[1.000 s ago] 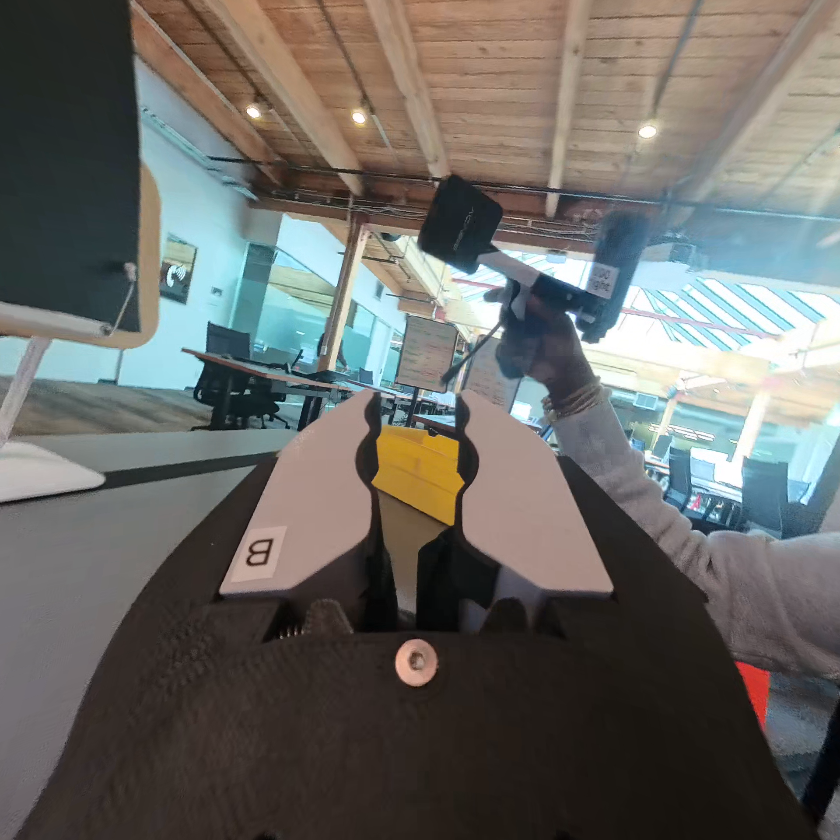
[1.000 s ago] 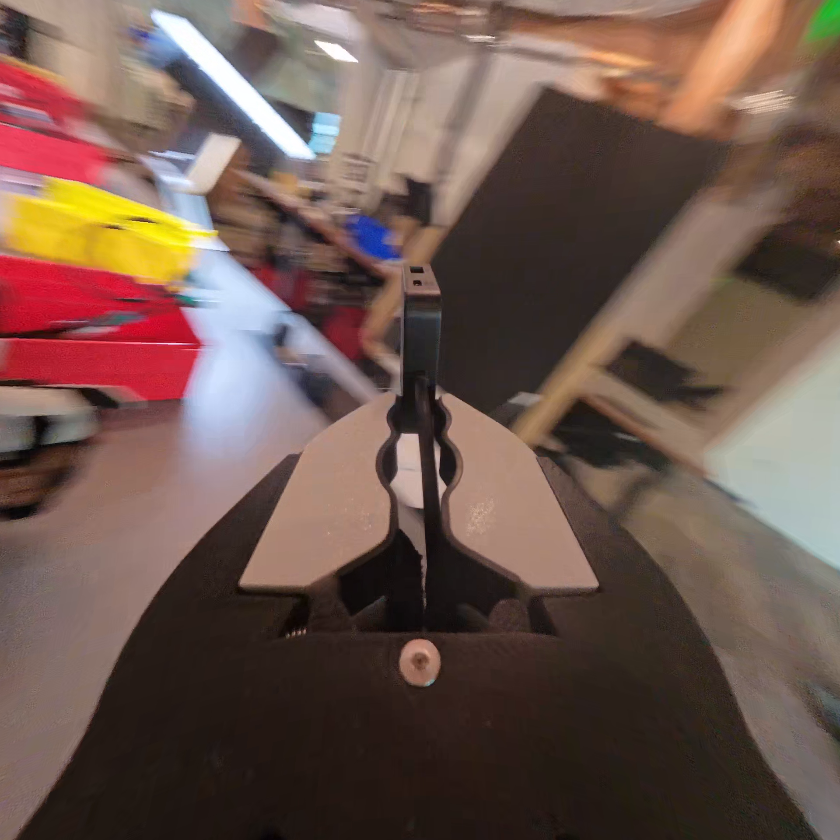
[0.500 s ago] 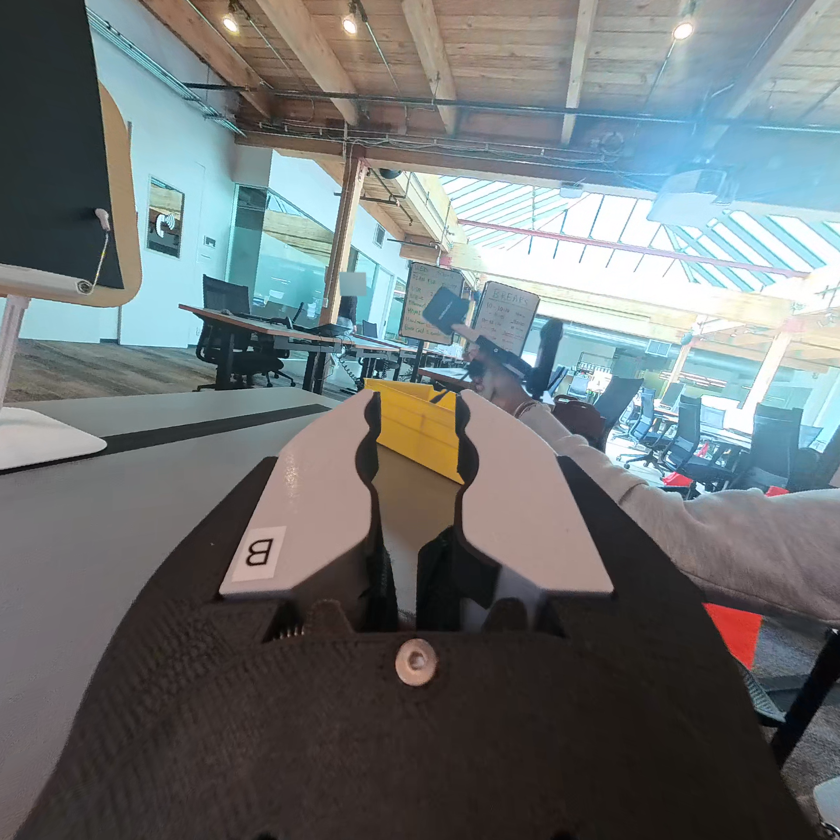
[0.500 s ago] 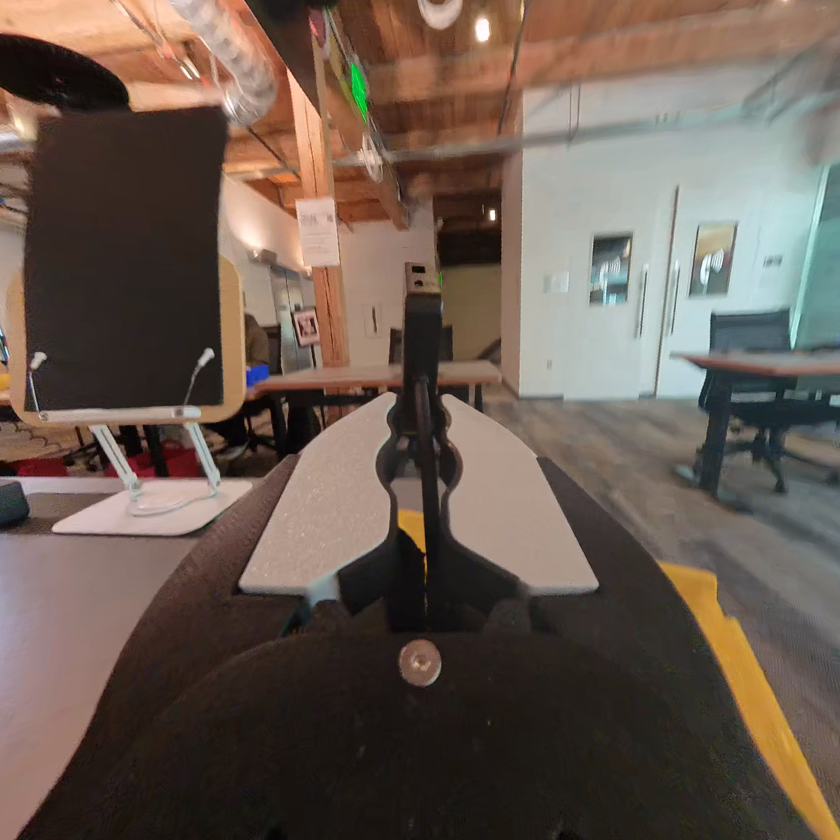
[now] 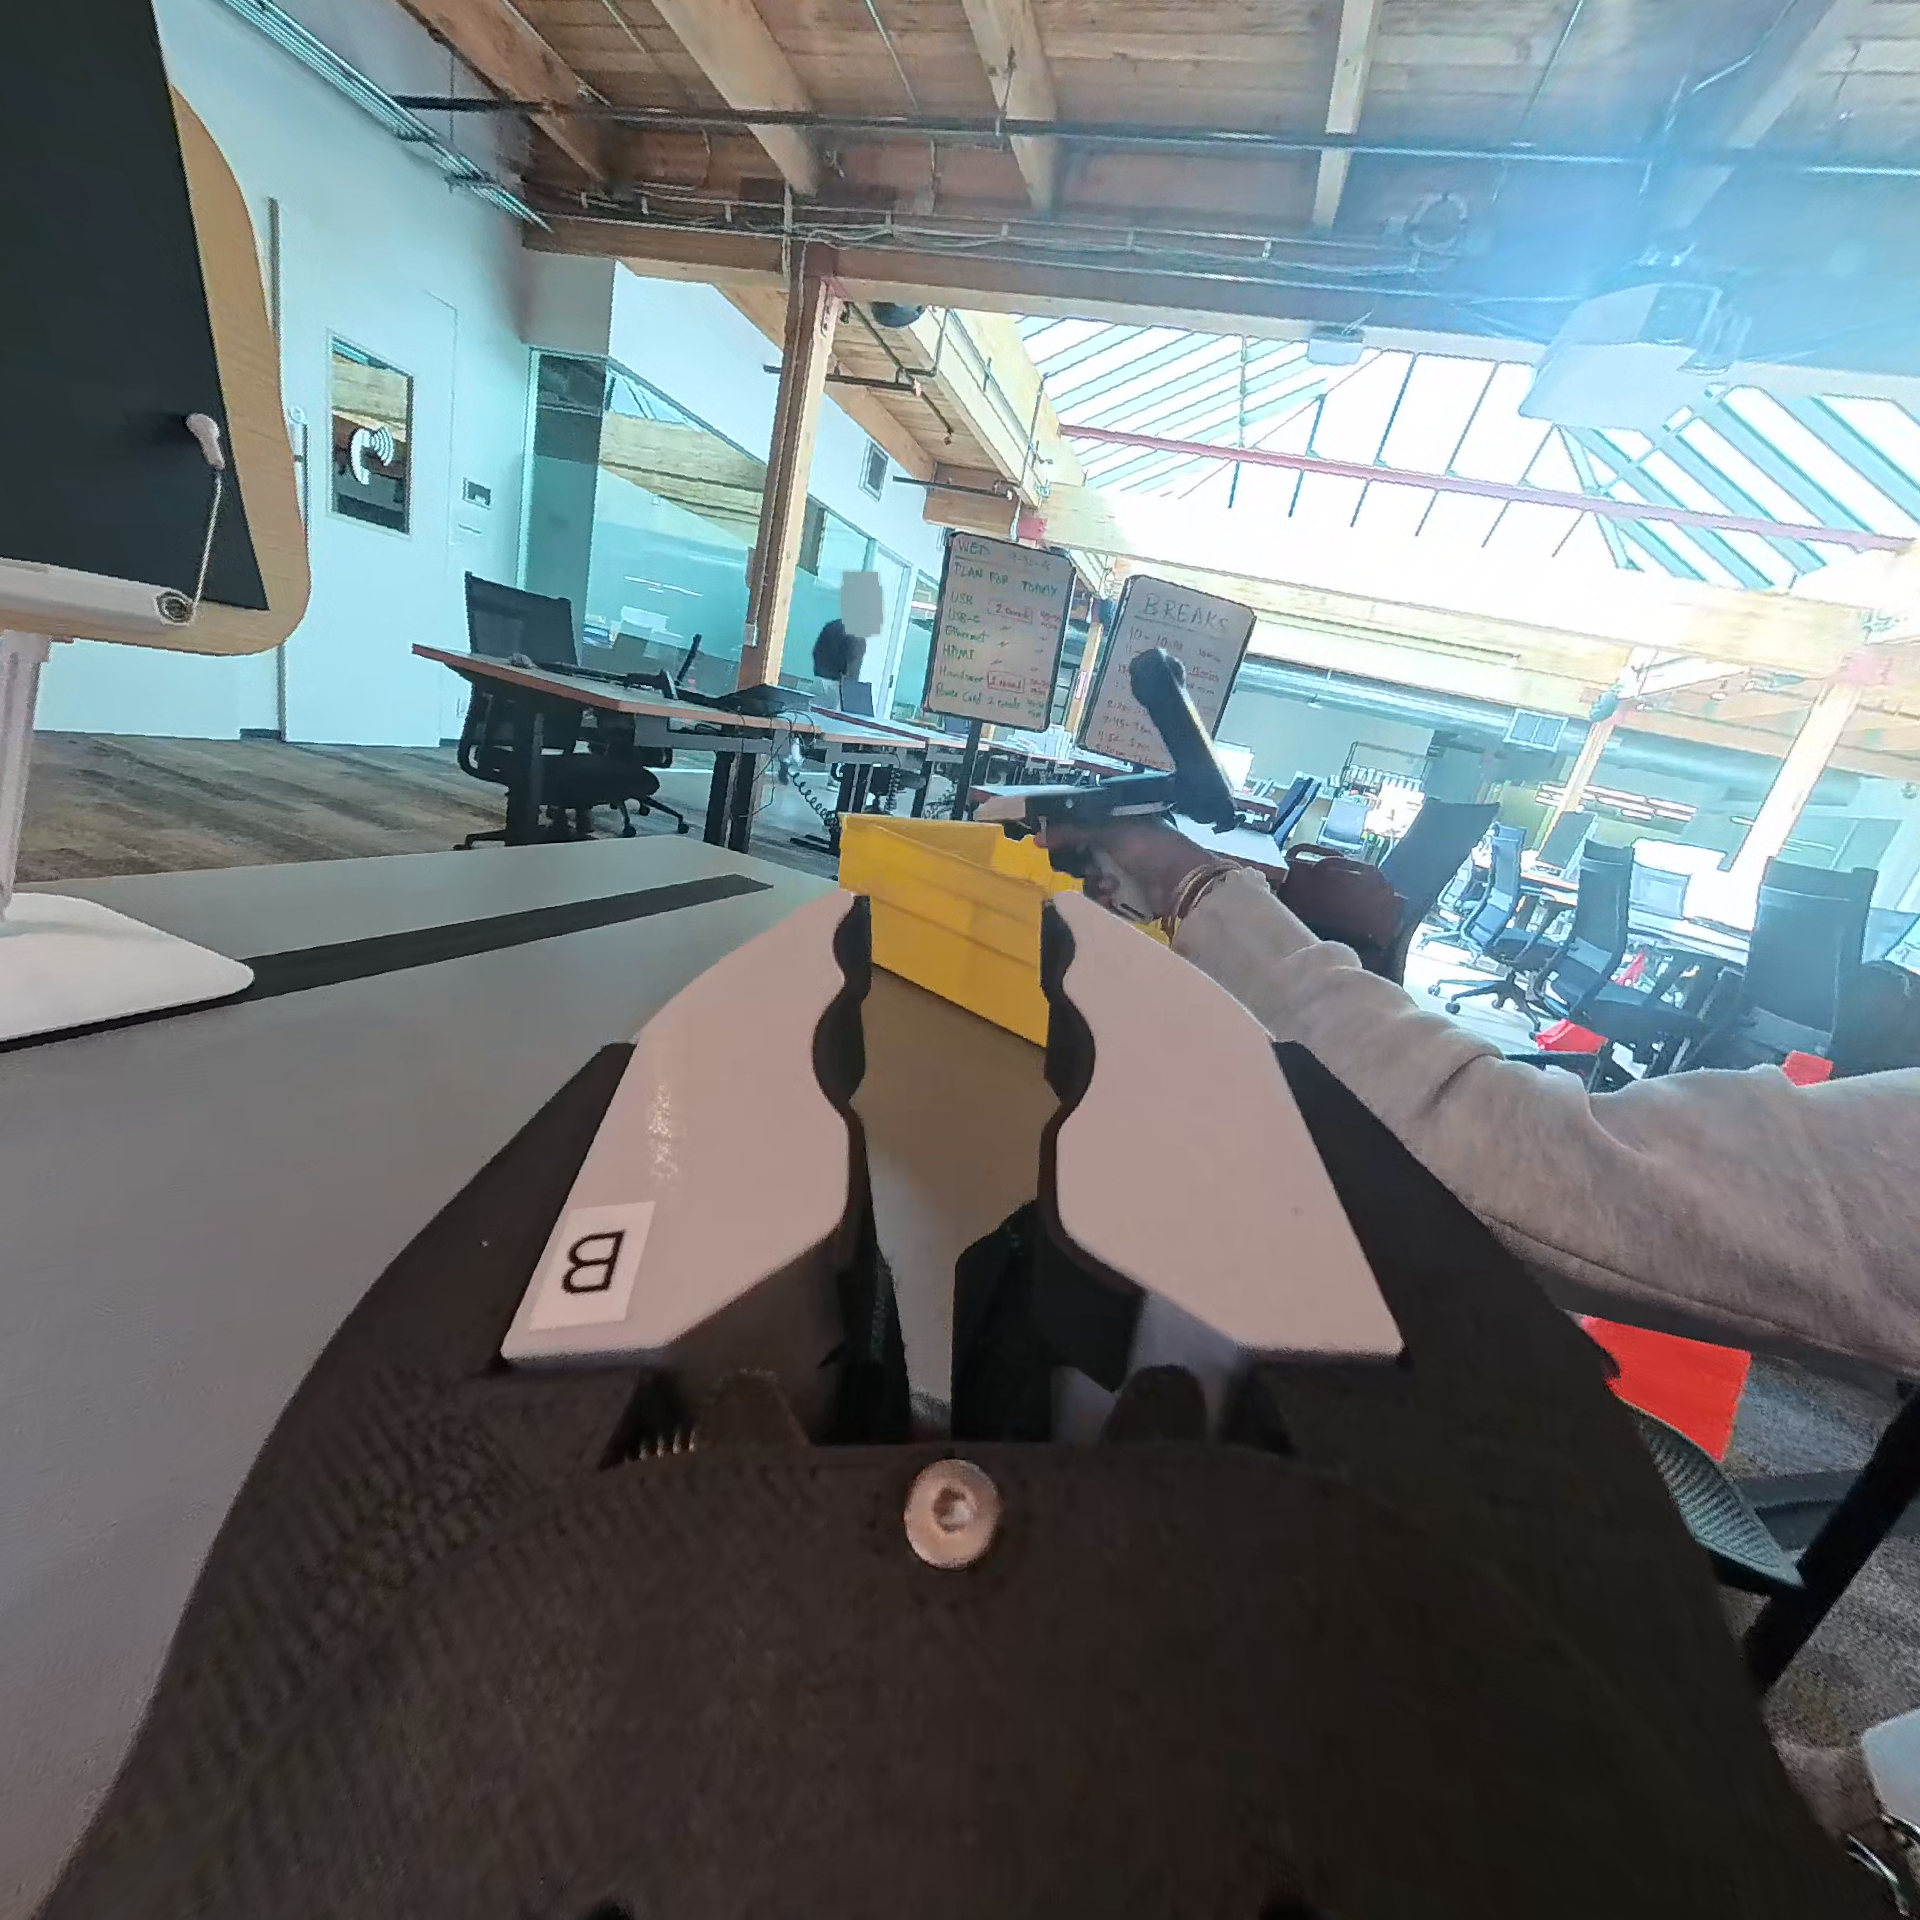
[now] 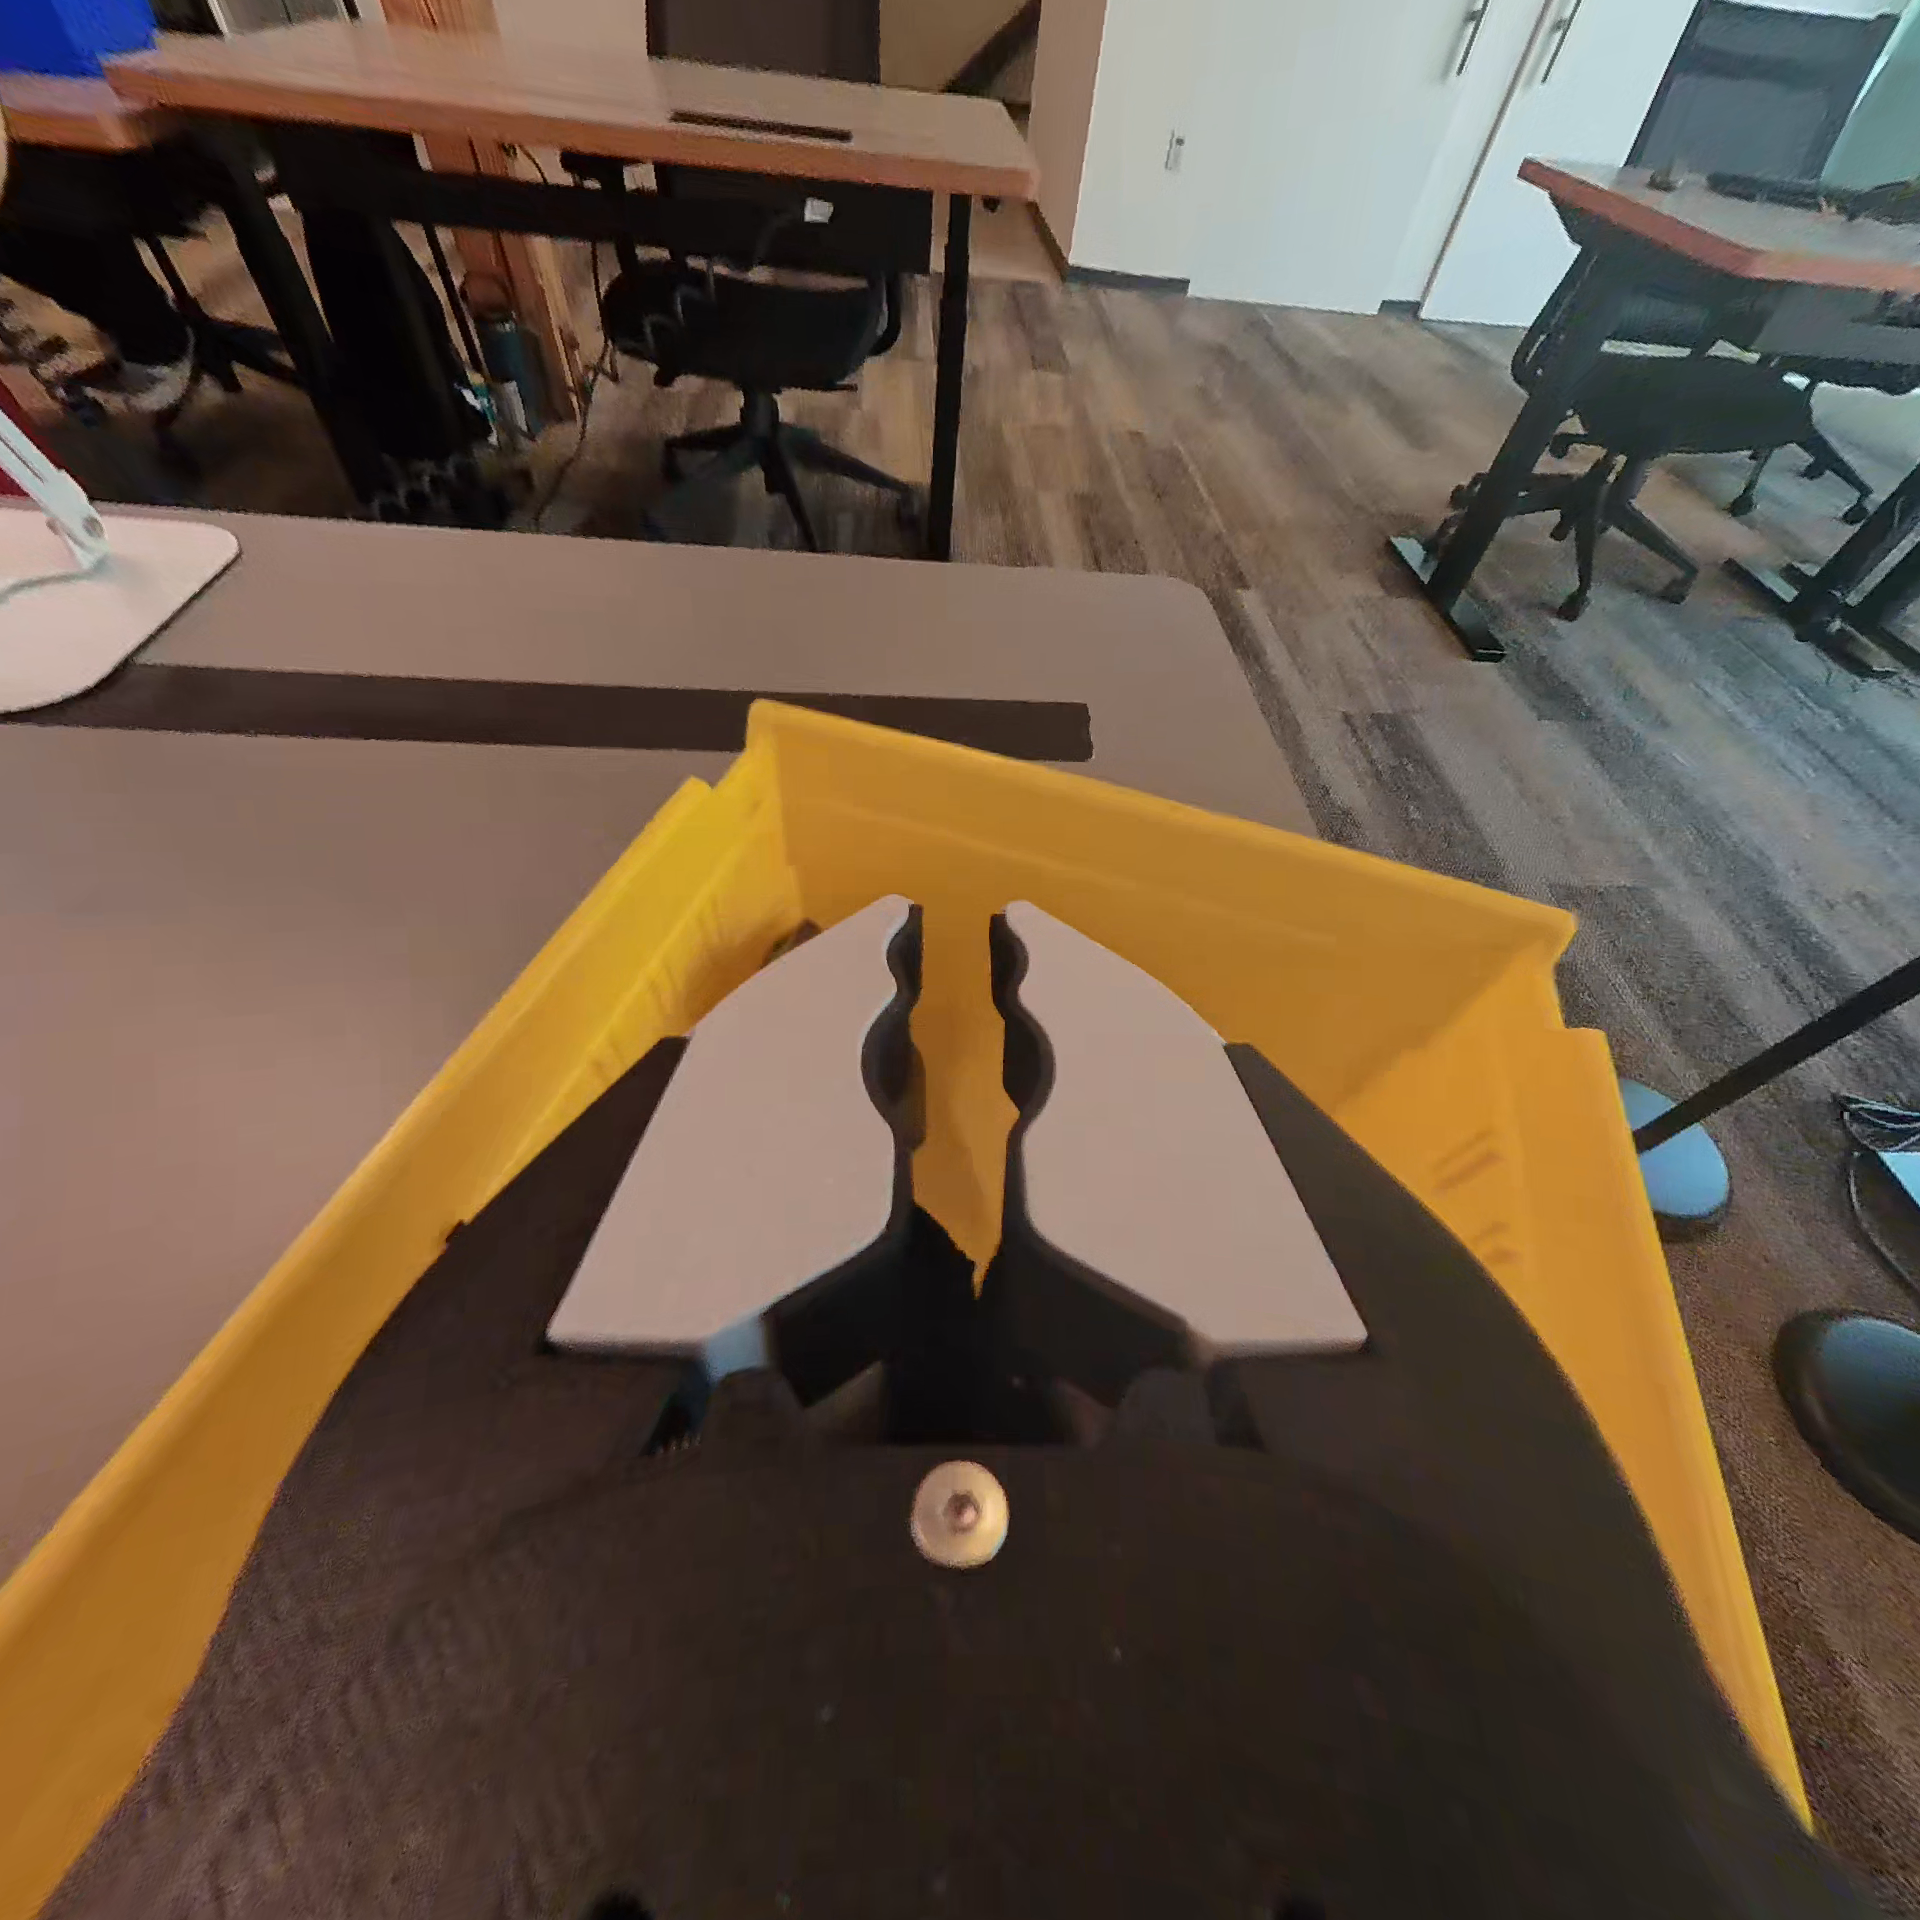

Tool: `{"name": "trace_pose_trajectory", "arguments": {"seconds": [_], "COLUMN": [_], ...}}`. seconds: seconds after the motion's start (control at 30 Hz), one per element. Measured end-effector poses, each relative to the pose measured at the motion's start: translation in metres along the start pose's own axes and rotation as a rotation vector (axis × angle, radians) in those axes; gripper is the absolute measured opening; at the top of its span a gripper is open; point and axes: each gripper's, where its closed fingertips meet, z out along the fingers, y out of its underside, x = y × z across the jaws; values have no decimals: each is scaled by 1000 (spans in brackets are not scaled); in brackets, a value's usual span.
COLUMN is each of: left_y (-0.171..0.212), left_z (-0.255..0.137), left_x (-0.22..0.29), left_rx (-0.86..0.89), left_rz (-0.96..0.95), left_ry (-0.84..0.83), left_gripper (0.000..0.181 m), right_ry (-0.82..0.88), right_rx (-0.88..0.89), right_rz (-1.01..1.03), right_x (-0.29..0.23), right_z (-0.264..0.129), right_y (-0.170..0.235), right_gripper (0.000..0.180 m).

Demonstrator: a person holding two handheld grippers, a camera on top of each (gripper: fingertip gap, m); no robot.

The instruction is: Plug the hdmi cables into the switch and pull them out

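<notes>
My right gripper [image 6: 954,920] is open with a narrow gap and nothing between its jaws. It hangs over the inside of a yellow bin [image 6: 1143,831] at the table's right edge. My left gripper [image 5: 951,914] is open and empty, low over the grey table [image 5: 260,1143], pointing at the same yellow bin [image 5: 956,935]. The left wrist view shows a hand holding the right gripper [image 5: 1013,802] above the bin's far rim. No switch or HDMI cable shows in either view; the bin's floor is hidden behind my right gripper.
A white stand base [image 5: 94,966] carrying a black panel [image 5: 94,312] stands at the table's left; it also shows in the right wrist view [image 6: 83,592]. A black strip [image 6: 571,717] crosses the table. Desks and office chairs [image 6: 769,343] stand beyond. A shoe [image 6: 1860,1413] is on the floor at right.
My right gripper has swung down from high in the air to over the yellow bin and has opened. The black switch it held is no longer between its fingers. The left gripper has barely moved.
</notes>
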Motion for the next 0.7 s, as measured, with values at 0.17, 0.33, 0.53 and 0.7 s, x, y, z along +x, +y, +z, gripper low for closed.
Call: {"name": "trace_pose_trajectory", "arguments": {"seconds": [0.17, 0.33, 0.53, 0.7], "left_y": [1, 1, -3, -45], "left_z": [1, 1, -1, -38], "left_x": [0, -1, 2, 6], "left_rx": [-8, -16, -88, -200], "left_rz": [20, 35, 178, 361], "left_ry": [-5, -17, -72, -273], "left_gripper": [30, 30, 32, 50], "right_ry": [5, -37, -171, -120], "right_rx": [134, 389, 822, 1012], "right_rz": [32, 83, 260, 441], "right_x": [2, -2, -3, 34], "right_z": [-11, -31, -83, -115], "right_y": [-22, -59, -107, -109], "right_gripper": [13, 28, 34, 34]}}
